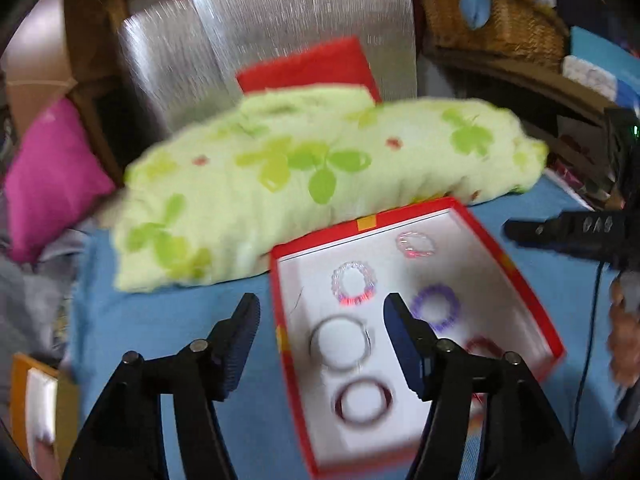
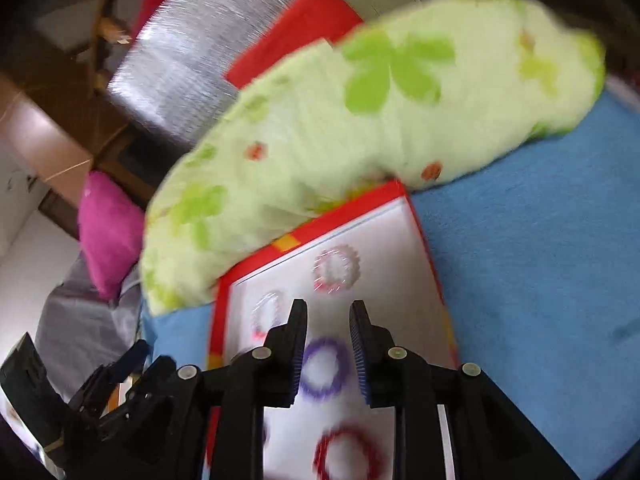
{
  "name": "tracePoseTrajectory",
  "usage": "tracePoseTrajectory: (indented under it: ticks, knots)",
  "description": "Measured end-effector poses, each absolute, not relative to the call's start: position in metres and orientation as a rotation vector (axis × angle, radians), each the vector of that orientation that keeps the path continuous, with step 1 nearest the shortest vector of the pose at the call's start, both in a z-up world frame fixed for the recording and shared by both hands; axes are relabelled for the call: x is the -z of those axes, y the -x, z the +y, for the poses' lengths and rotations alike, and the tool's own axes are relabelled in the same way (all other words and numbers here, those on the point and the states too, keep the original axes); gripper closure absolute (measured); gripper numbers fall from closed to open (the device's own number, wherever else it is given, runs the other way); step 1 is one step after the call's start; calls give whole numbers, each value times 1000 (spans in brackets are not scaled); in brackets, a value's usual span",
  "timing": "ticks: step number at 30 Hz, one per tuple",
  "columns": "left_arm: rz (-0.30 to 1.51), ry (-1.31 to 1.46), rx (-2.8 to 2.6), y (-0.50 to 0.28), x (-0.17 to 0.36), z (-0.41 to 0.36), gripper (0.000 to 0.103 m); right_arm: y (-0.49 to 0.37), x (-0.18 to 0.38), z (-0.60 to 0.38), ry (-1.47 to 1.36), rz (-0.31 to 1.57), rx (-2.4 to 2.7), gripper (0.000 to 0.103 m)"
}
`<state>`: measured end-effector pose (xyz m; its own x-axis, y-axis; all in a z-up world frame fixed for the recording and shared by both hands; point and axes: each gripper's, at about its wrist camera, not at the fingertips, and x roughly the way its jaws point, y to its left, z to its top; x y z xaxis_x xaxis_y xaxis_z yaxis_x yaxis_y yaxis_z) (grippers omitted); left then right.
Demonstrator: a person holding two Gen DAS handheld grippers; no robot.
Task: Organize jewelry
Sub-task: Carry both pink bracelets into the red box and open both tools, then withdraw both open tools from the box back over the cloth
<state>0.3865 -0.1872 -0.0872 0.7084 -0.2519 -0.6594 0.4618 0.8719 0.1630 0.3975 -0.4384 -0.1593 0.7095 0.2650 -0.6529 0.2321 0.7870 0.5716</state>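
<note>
Six blurred beaded bracelets (image 1: 354, 283) lie in a red-rimmed box (image 1: 520, 276); both tools (image 1: 320, 340) (image 2: 328, 344) gape, empty.

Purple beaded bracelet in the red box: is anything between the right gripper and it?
Nothing visible. The purple beaded bracelet lies on the white floor of the red-rimmed box, framed by the right gripper's parted fingers, with no neighbouring bracelet across it. Motion blur hides fine detail.
</note>
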Motion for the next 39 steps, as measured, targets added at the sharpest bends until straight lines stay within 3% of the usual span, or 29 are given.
tracePoseTrajectory:
  ticks: [2,4,5,6,12,16,24,33,39]
  knots:
    - [639,-322,384,-352,75,-173,32,-359,133,-441,-633,762,-33,77]
    - [619,-298,382,-313,69,-160,28,-310,111,-442,-590,714,-22,64]
    - [616,-297,385,-296,67,-158,26,-275,102,-441,-563,687,-9,47]
    - [614,-305,383,-279,65,-154,25,-245,97,-440,-540,660,9,37]
    - [580,-388,377,-185,67,-148,25,-102,91,-434,-509,625,88,39]
    - [568,-408,400,-146,57,-153,24,-46,81,-435,-501,617,128,45]
    - [464,-320,444,-88,5,-159,21,42,26,-429,-378,531,212,45]
    - [399,-291,414,-67,-20,-136,19,54,4,-409,-356,509,149,45]
    - [478,-259,299,-104,26,-88,16,2,31,-397,-362,579,54,45]
